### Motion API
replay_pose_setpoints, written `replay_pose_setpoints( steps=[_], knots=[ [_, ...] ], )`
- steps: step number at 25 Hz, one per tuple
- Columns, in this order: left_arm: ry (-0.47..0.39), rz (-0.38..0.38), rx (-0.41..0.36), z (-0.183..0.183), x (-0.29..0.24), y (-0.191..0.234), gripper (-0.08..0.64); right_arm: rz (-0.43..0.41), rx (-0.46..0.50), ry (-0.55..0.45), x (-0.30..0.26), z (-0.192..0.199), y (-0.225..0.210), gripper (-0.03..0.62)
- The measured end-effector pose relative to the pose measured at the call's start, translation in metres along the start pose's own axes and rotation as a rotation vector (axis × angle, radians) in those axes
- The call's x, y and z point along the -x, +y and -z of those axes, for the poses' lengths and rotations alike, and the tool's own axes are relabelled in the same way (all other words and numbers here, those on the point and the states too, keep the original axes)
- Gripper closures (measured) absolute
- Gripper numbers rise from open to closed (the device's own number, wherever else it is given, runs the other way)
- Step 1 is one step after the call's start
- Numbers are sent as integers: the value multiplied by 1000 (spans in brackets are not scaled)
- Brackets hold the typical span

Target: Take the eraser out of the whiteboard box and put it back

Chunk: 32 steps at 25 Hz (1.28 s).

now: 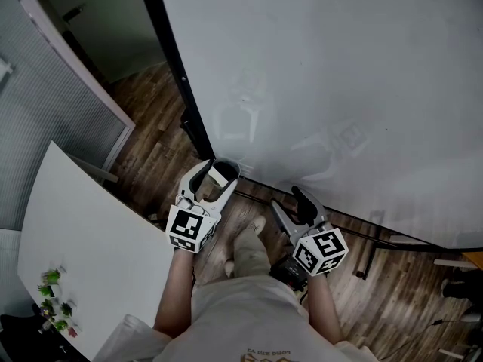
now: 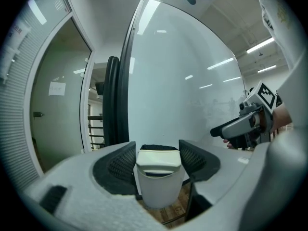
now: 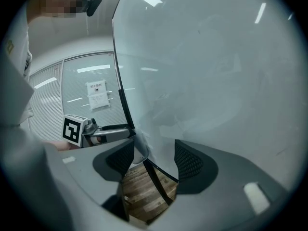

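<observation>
The left gripper (image 1: 217, 173) is closed on the eraser (image 2: 159, 177), which stands upright between the two ribbed pads, pale body below and dark felt strip on top. It hangs over the wood floor (image 1: 155, 153), just beside the lower left corner of the whiteboard (image 1: 339, 89). I cannot make out the whiteboard box in any view. Since the eraser is clear of any holder, I judge the taking-out step done and the putting-back step in hand.

The next move calls for finding the box along the whiteboard's bottom edge, lining the eraser up with its opening, lowering it in and only then letting the jaws part.

The right gripper (image 3: 153, 159) is empty. Its jaws stand apart, with only floor and the whiteboard's dark lower frame between them, near the middle of the bottom edge.

The eraser shows no brand. The cube on each gripper carries black-and-white square markers, not words. A paper sheet (image 3: 97, 94) on the glass wall has print too small to read.
</observation>
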<state>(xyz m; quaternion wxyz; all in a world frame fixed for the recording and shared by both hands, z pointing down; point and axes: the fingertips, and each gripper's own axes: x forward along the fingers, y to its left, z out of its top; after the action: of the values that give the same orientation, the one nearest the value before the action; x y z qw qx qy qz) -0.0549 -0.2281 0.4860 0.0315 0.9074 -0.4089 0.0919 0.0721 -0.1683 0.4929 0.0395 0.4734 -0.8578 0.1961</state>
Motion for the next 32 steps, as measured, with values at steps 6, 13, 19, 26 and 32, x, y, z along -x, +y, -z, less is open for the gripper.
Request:
replay_pose_setpoints(
  steps=[6,13,19,26,32],
  knots=[
    [-19,-21,-2,-8,5,0,276,-5,7,-9,4,-2,3,328],
    [-71,-30,8,-26,22,-5,279,-17,21,-25,12,-6,15,328],
    [-81,-25,-8,-35,39,-20,298,-24,50,-48,19,-11,29,342],
    [-111,-53,9,-42,63,-27,326,-12,78,-97,32,-21,43,376],
    [-212,-113,59,-59,90,-26,466,-16,63,-173,46,-35,52,437]
  ],
)
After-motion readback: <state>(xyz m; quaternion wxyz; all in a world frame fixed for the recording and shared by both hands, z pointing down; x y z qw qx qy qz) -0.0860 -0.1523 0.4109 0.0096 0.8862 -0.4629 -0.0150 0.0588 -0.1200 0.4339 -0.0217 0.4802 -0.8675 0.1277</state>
